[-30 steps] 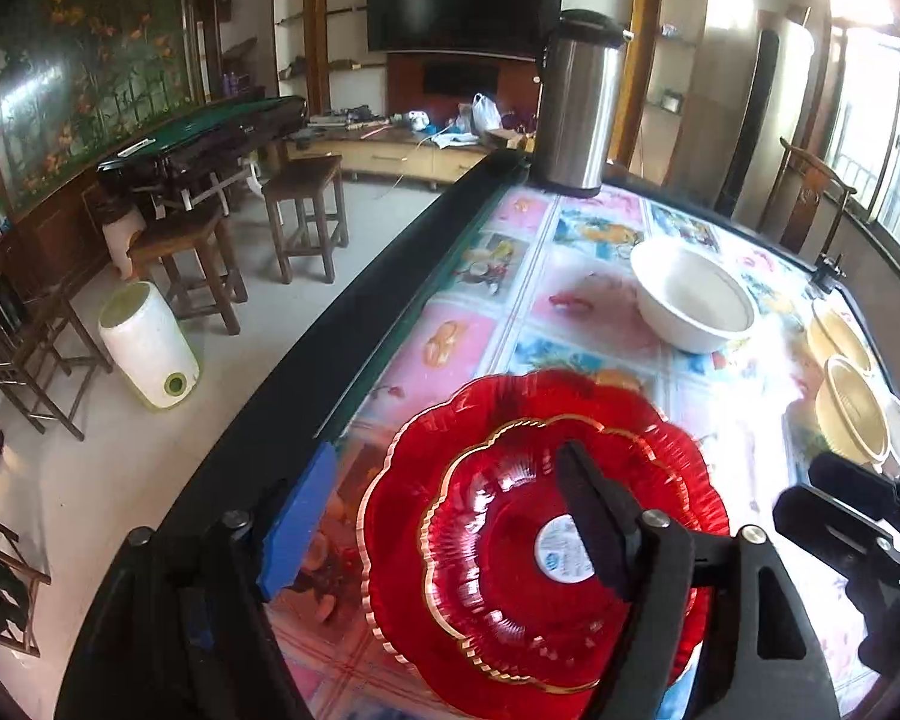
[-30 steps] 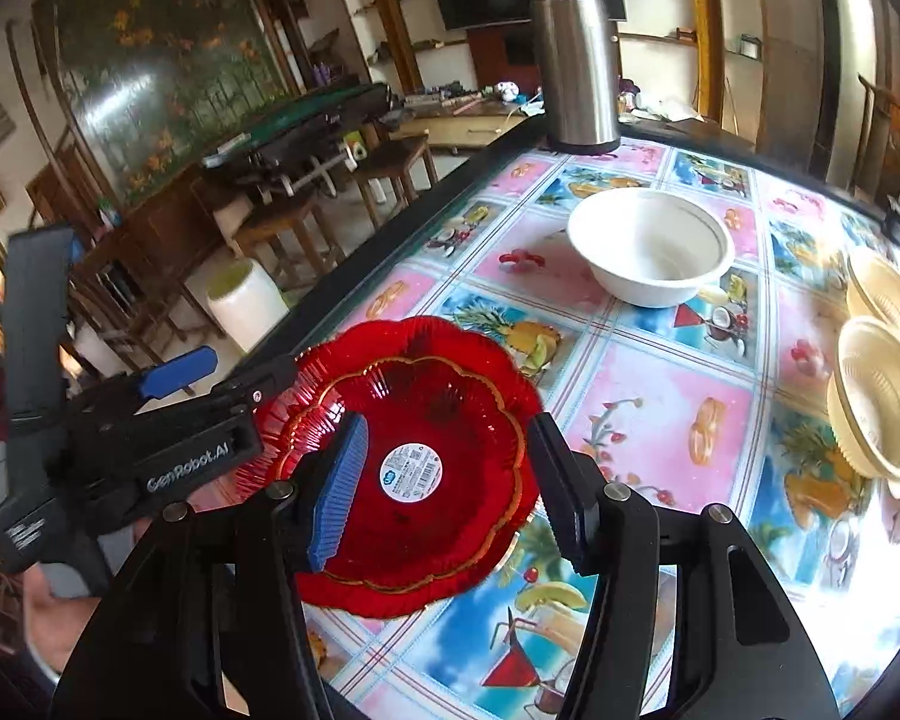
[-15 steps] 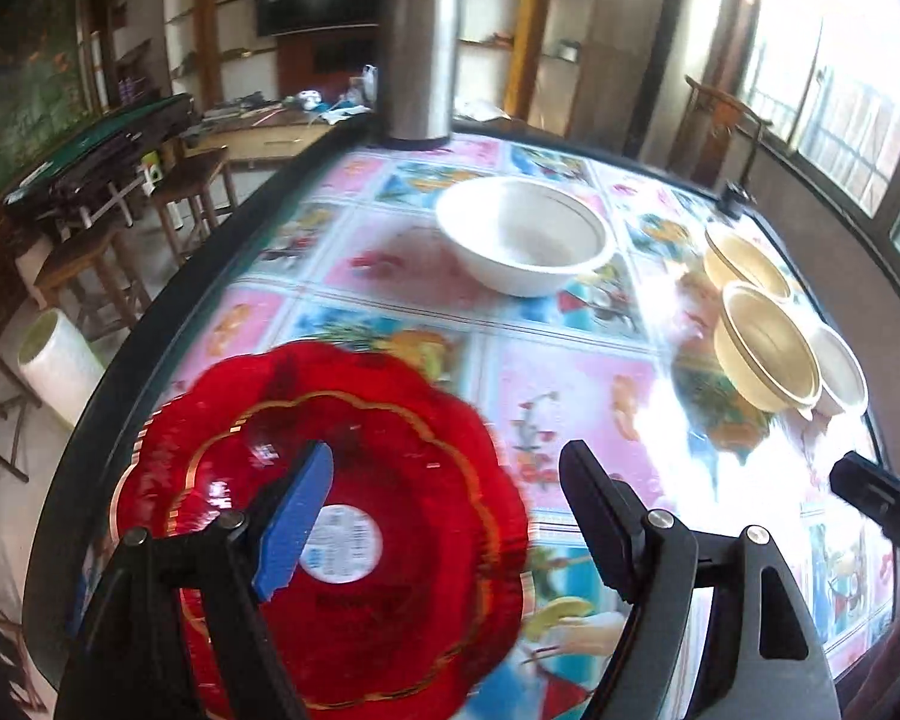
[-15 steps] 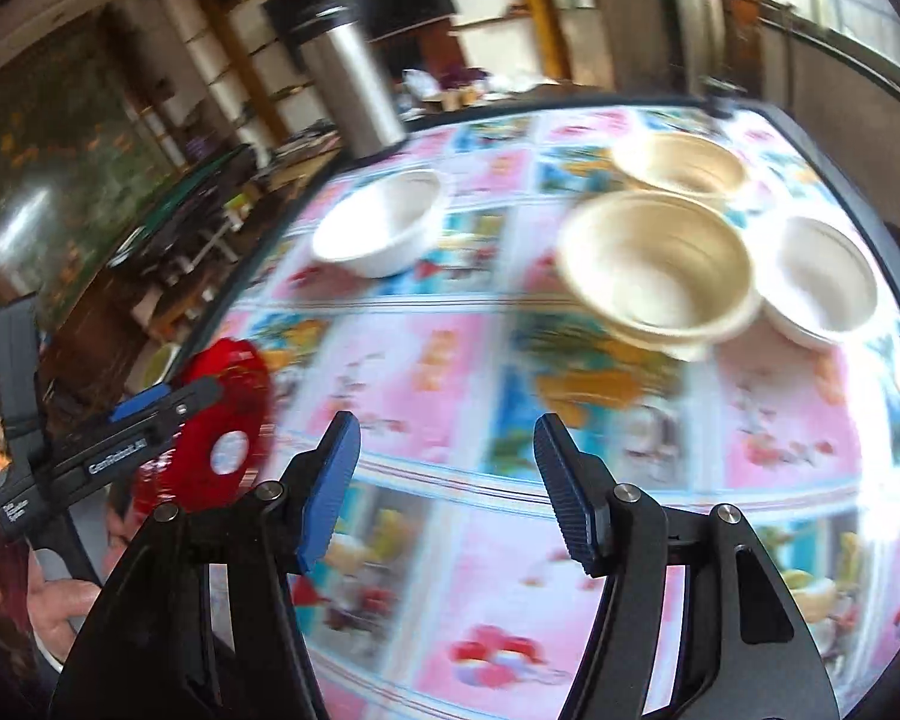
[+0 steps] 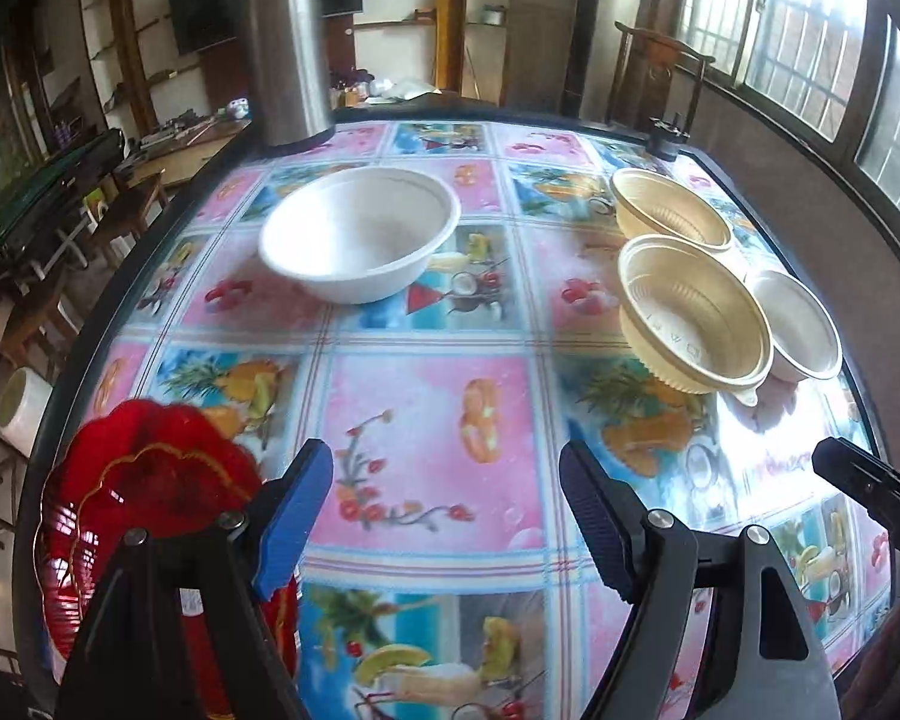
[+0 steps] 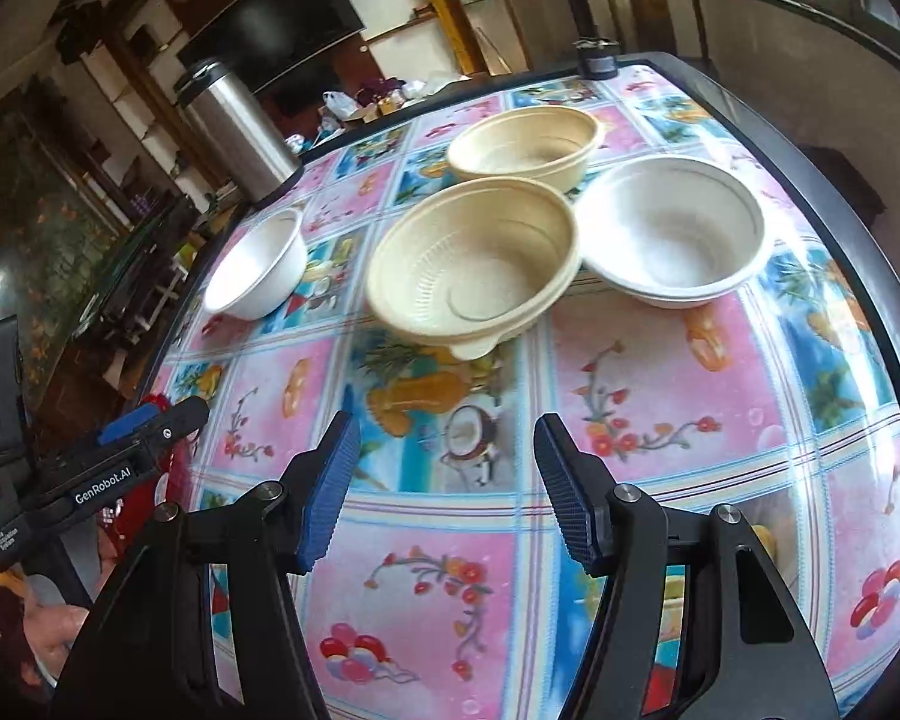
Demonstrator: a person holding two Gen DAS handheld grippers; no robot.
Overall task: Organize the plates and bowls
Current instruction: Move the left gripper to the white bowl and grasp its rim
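Table (image 5: 570,138): round, dark-rimmed, covered with a glossy cloth of pink and blue fruit-and-flower squares; every dish below is placed against the steel flask at its far edge.
Steel flask (image 5: 285,48): tall brushed-metal cylinder with a black lid, upright at the far left rim of the table; in the right wrist view (image 6: 234,132) it leans with the lens.
Red plates (image 5: 150,498): a scalloped red stack with a gold line, at the near left rim, well apart from the flask and diagonally nearer the camera; partly hidden behind the left gripper's body.
Large white bowl (image 5: 360,234): upright and empty, just in front of the flask, a little to its right; the dish closest to it.
Front beige bowl (image 5: 693,315): ribbed and tilted toward the camera, well right of the flask, its rim touching the rear beige bowl and the small white bowl.
Rear beige bowl (image 5: 669,210): upright, far to the right of the flask, near the far right rim.
Small white bowl (image 5: 801,324): empty, farthest right from the flask, just beside the front beige bowl.
Left gripper (image 5: 447,516): blue-padded fingers stand wide apart over bare cloth, with nothing between them.
Right gripper (image 6: 444,489): fingers about half spread, having just opened a little; only tablecloth lies between them, short of the front beige bowl.
Black clamp (image 5: 666,138): small, on the far right rim, well right of the flask.
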